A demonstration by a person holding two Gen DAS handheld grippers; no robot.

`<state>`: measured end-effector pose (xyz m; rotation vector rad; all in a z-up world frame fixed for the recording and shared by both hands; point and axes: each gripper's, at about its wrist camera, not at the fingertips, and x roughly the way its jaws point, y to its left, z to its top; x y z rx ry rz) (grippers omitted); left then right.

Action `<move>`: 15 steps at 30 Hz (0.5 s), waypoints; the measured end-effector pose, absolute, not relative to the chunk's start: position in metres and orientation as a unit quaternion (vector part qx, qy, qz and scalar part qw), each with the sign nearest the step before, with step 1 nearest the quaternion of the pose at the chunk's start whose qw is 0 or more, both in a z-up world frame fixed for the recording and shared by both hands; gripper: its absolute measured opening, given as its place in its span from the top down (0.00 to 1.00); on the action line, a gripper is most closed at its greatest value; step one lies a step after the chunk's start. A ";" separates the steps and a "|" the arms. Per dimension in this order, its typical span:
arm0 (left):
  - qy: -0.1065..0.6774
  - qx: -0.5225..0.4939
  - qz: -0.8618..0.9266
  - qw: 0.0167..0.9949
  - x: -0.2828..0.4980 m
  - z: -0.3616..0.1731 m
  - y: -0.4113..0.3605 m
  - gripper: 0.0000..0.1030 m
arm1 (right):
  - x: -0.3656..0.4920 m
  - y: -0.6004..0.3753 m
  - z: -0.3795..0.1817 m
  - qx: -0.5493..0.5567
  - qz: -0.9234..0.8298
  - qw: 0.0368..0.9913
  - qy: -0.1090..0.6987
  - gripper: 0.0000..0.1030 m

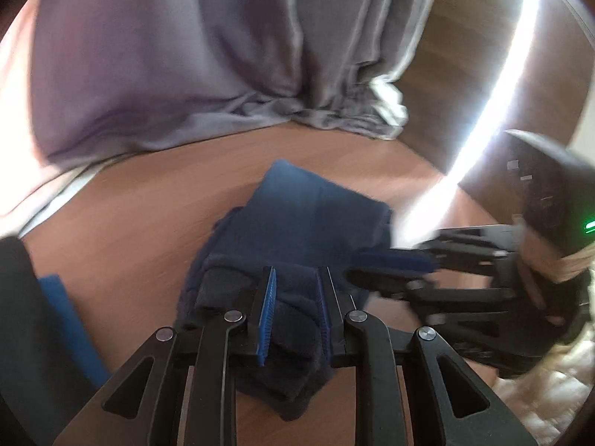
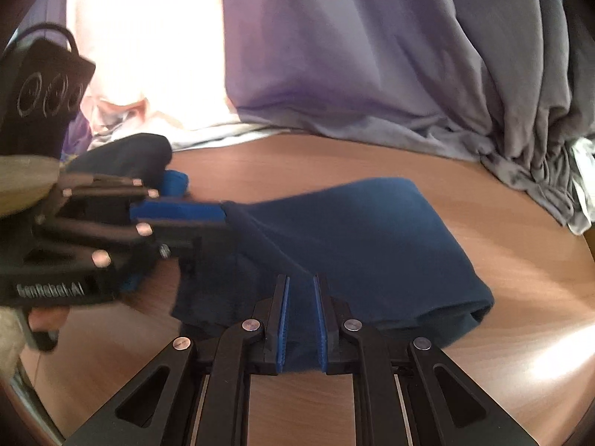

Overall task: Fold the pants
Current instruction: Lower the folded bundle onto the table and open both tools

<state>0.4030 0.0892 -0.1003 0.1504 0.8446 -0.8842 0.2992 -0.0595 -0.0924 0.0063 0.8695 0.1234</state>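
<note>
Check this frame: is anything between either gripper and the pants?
Nothing visible. The left gripper already has a bunched part of the dark blue pants between its fingers, and the right gripper has the near edge between its own. The wooden table shows nothing else near the fabric.

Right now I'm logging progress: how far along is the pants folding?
Done: the blue pants lie doubled into a short bundle on the wooden table. In hand: left gripper and right gripper each pinch an edge. Left: a final fold or release.
</note>
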 end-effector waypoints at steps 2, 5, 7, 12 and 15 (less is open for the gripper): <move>0.412 0.053 -0.383 0.825 0.406 -0.110 0.092 0.76 | 0.295 -0.065 -0.090 0.006 0.059 0.906 0.419 0.87; 0.442 0.020 -0.338 0.831 0.409 -0.122 0.102 0.76 | 0.293 -0.076 -0.088 0.008 0.050 0.908 0.416 0.84; 0.453 -0.001 -0.313 0.835 0.407 -0.129 0.109 0.76 | 0.293 -0.086 -0.086 0.015 0.044 0.909 0.414 0.82; 0.455 -0.004 -0.260 0.852 0.393 -0.134 0.113 0.75 | 0.290 -0.115 -0.080 0.031 0.024 0.913 0.406 0.71; 0.459 0.015 -0.206 0.864 0.382 -0.134 0.109 0.50 | 0.289 -0.133 -0.078 0.039 0.020 0.915 0.401 0.60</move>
